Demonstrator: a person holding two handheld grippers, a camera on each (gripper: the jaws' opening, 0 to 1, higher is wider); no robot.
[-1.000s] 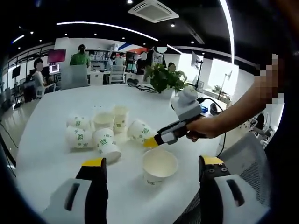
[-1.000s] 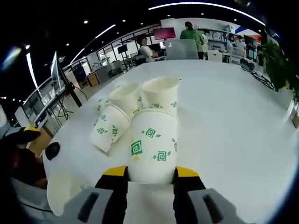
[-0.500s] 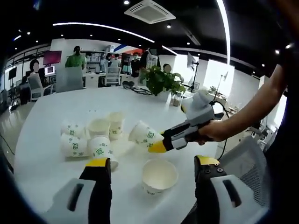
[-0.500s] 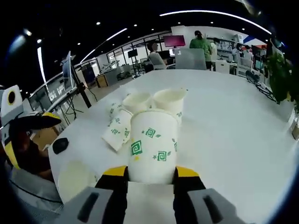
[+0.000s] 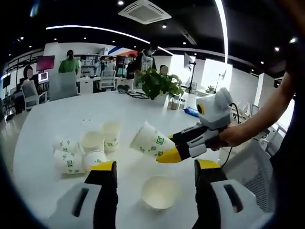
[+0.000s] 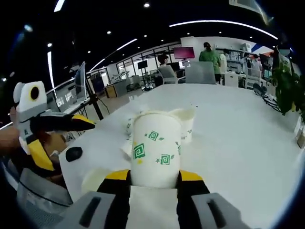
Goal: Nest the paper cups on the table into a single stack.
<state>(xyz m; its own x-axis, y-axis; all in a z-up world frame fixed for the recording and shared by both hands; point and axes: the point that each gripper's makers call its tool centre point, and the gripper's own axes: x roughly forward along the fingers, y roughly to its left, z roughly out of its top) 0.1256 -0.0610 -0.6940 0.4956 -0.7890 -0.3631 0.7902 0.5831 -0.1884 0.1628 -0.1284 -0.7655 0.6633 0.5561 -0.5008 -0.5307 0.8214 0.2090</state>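
My right gripper (image 6: 153, 176) is shut on a white paper cup (image 6: 155, 151) with green square prints, holding it in the air, tilted. In the left gripper view that cup (image 5: 149, 140) hangs above the table, with the right gripper (image 5: 167, 146) reaching in from the right. Below it an empty cup (image 5: 159, 192) stands upright between the open jaws of my left gripper (image 5: 155, 170). The same empty cup (image 6: 94, 180) shows at lower left in the right gripper view, beside the left gripper (image 6: 59, 137). Several more cups (image 5: 85, 149) lie and stand in a cluster at the left.
The round white table (image 5: 52, 119) carries a potted plant (image 5: 158, 84) and small items at its far side. A black mouse (image 6: 74, 153) lies near the table edge. A person's arm (image 5: 259, 125) reaches in from the right. People and desks fill the office behind.
The right gripper has lifted its cup off the table and carried it up over the upright empty cup. The left gripper stays open around that cup.
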